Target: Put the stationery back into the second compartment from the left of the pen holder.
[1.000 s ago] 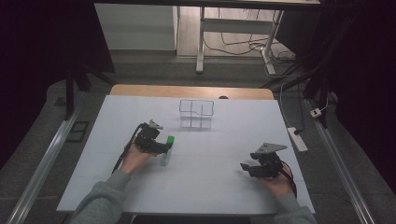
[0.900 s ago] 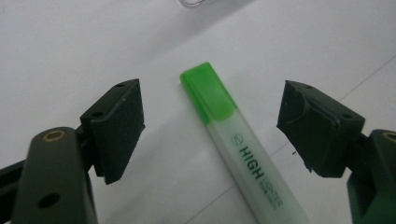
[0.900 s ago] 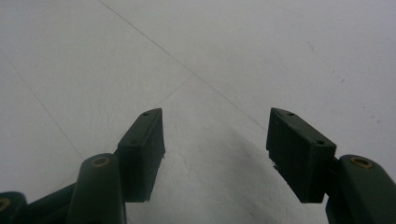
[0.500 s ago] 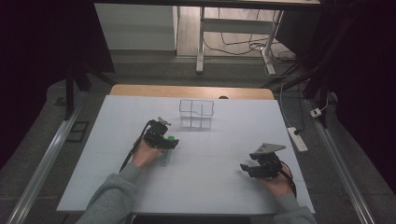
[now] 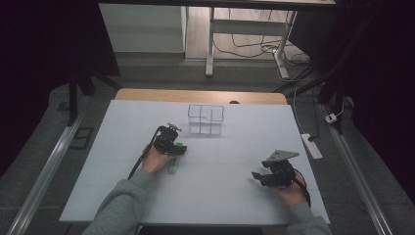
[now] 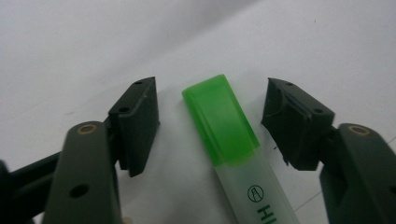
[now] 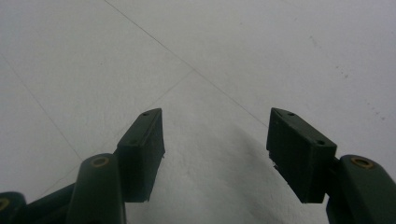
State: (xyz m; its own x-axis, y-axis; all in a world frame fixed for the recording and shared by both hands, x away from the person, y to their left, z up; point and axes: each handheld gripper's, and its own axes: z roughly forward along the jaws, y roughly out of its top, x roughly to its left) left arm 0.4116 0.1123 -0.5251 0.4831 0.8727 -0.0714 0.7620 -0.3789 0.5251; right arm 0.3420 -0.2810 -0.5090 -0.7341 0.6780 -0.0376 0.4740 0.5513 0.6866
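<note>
Your left gripper (image 6: 210, 123) has just been closing its jaws around the green-capped highlighter (image 6: 224, 126) lying flat on the white surface (image 6: 93, 42); the cap sits between them, untouched on either side. Your right gripper (image 7: 215, 149) rests unclenched, jaws empty.

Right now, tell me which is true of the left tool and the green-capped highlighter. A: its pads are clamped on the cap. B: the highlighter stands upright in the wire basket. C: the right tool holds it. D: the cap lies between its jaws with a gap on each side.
D: in the left gripper view the highlighter lies on the table between the left tool, whose jaws have just been closing, with bare table showing either side of the cap.
</note>
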